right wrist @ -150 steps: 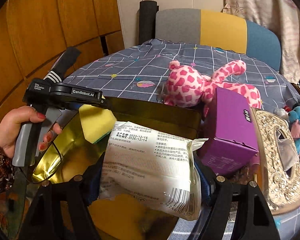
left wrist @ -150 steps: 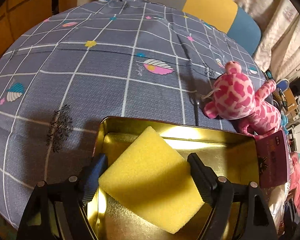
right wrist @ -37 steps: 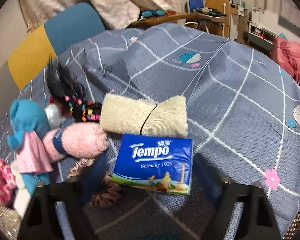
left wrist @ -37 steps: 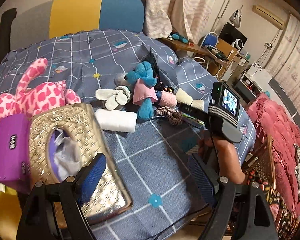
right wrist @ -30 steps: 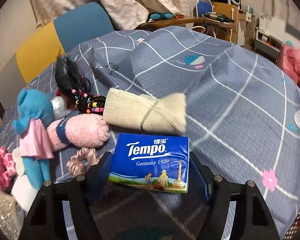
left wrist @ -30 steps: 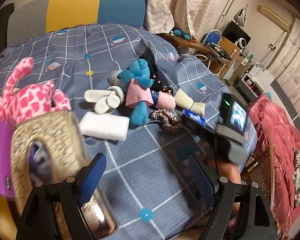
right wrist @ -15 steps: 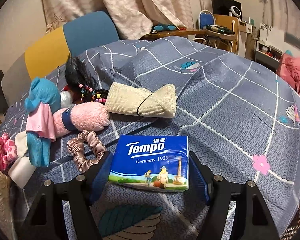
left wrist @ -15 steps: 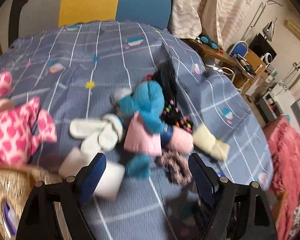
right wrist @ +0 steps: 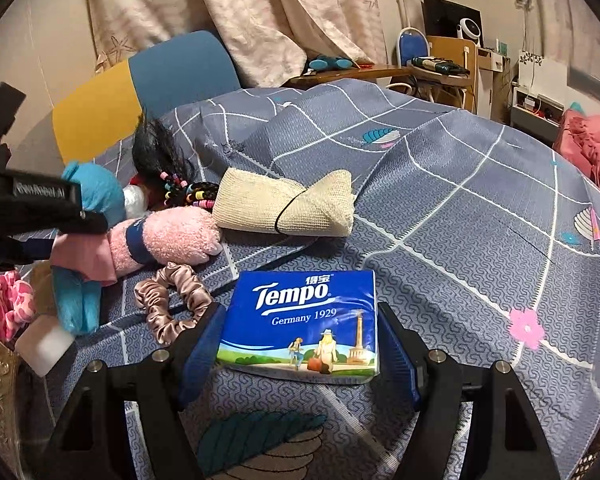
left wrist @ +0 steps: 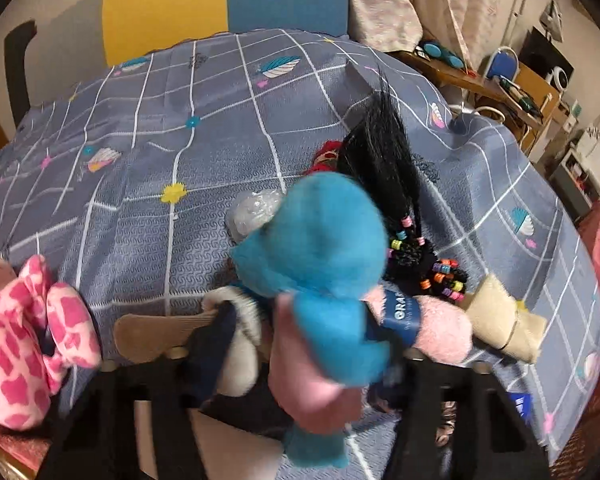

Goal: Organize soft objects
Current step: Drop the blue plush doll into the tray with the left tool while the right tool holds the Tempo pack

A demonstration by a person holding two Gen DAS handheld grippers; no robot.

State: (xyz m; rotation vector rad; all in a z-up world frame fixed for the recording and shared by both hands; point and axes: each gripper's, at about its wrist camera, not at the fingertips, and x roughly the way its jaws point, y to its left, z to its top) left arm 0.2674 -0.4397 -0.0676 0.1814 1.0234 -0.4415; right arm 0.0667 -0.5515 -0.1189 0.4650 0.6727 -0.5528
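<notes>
The blue plush toy fills the middle of the left wrist view, lying on the grey checked bedspread with its pink skirt toward us. We see our left gripper around its body, jaws closing, the toy between them; whether the pads already press on it we cannot tell through the blur. A pink fluffy roll with a navy band lies just right of the toy, a cream cloth bundle beyond that. Black hair with coloured beads lies behind the toy. A pink spotted plush sits at the left edge.

In the right wrist view, we hold our right gripper around a blue Tempo tissue pack that rests on the bedspread, both blue pads at its sides, seemingly touching it. A satin scrunchie lies just left of the pack. Farther back we see the cream bundle, the pink roll and, at the left, the blue toy under the left gripper's black body.
</notes>
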